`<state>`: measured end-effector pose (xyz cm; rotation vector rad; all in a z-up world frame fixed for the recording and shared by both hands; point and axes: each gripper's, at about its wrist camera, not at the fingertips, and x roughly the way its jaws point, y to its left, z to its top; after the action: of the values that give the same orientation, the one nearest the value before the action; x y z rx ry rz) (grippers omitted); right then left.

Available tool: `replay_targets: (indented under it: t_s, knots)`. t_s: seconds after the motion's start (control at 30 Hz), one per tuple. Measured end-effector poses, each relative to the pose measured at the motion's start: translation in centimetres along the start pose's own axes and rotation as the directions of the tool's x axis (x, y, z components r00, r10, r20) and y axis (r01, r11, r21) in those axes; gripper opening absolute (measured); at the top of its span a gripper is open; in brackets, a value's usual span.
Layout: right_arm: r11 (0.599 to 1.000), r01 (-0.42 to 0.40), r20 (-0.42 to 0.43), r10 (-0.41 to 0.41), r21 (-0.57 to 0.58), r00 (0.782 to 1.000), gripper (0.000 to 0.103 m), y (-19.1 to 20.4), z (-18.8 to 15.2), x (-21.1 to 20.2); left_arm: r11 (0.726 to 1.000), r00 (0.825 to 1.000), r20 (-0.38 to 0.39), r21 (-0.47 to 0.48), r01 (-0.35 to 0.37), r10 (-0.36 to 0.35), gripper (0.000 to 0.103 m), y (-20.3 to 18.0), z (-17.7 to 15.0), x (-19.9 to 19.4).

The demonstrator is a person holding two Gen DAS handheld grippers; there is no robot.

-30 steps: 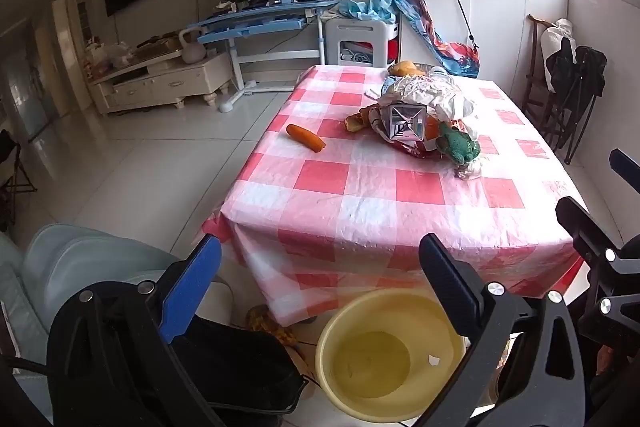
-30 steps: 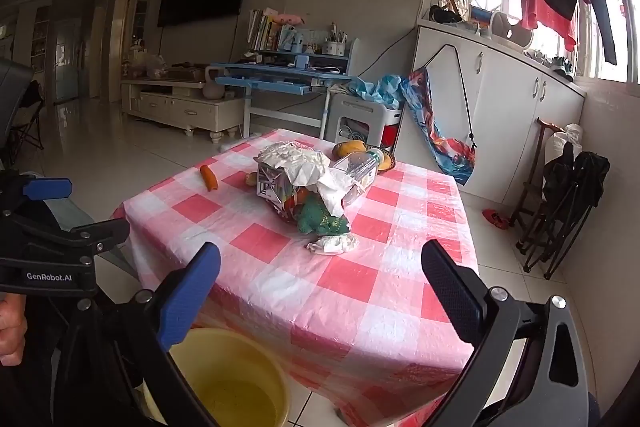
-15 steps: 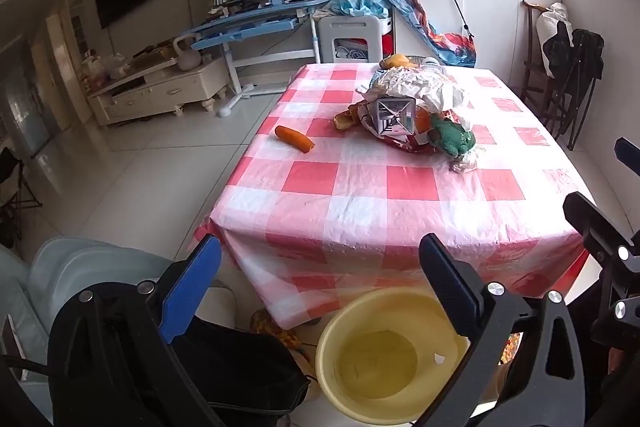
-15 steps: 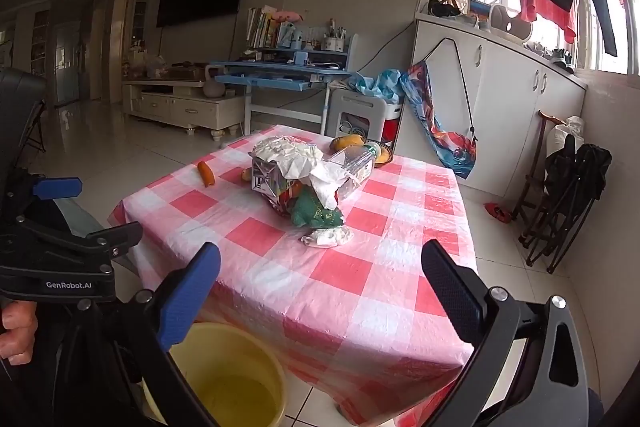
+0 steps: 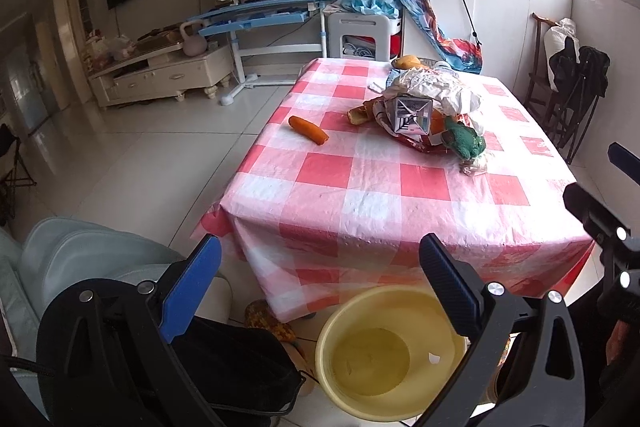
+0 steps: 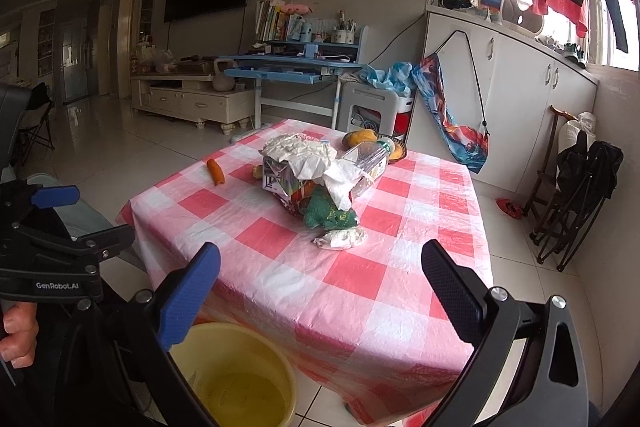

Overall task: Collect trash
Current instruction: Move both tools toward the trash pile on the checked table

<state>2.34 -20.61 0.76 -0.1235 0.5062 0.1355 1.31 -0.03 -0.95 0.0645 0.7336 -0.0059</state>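
Note:
A heap of trash (image 5: 430, 111) (image 6: 316, 179) lies mid-table on the red-and-white checked cloth (image 5: 360, 195) (image 6: 340, 267): a foil carton, white crumpled paper, a clear plastic bottle (image 6: 368, 157), a green wrapper (image 6: 330, 213) and a small white wad (image 6: 340, 239). A carrot (image 5: 308, 129) (image 6: 216, 173) lies alone to the left. A yellow bucket (image 5: 384, 351) (image 6: 236, 375) stands on the floor at the table's near edge. My left gripper (image 5: 318, 285) is open above the bucket, holding nothing. My right gripper (image 6: 320, 287) is open too, short of the table's near edge.
An orange fruit (image 6: 360, 137) sits in a dish behind the heap. A pale blue seat (image 5: 80, 251) and a dark bag (image 5: 232, 367) are at the lower left. Folded chairs (image 6: 576, 195) lean at the right wall. A blue desk (image 5: 260, 15) and white stool (image 5: 362, 35) stand beyond the table.
Both grippers have drawn back a little and risen, so the table looks farther off. Both stay open and nothing on the table has moved.

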Motion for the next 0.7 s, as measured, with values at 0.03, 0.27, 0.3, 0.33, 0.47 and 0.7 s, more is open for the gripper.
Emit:
replay_targets:
  t_s: [0.03,0.27,0.3,0.33,0.47,0.7]
  knots:
    - [1.000,-0.008,-0.004,0.008,0.005,1.000,0.097,-0.2,0.2,0.2,1.000,1.000,-0.011,-0.010,0.005,-0.005,0.096,0.3,-0.1,0.1]
    - [0.996,-0.076,-0.033,0.074,-0.057,0.997,0.097,0.0,2.5,2.6,0.990,0.998,-0.035,-0.131,0.045,-0.050,0.096,2.8,1.8,0.8]
    - [0.994,-0.085,-0.036,0.083,-0.062,0.996,0.097,0.0,2.9,3.1,0.988,0.998,-0.031,-0.145,0.044,-0.049,0.096,3.1,2.3,1.1]
    - [0.993,-0.093,-0.038,0.091,-0.066,0.995,0.097,0.0,3.3,3.6,0.988,0.999,-0.032,-0.152,0.038,-0.043,0.096,3.3,2.8,1.5]
    - [0.990,-0.111,-0.035,0.108,-0.092,0.994,0.097,0.4,5.0,5.8,0.986,0.999,-0.034,-0.165,0.013,-0.019,0.096,3.8,4.8,3.3]
    - [0.984,-0.130,-0.036,0.127,-0.119,0.991,0.097,1.0,6.0,8.3,0.985,0.999,-0.043,-0.173,0.001,-0.009,0.096,3.7,5.7,5.2]
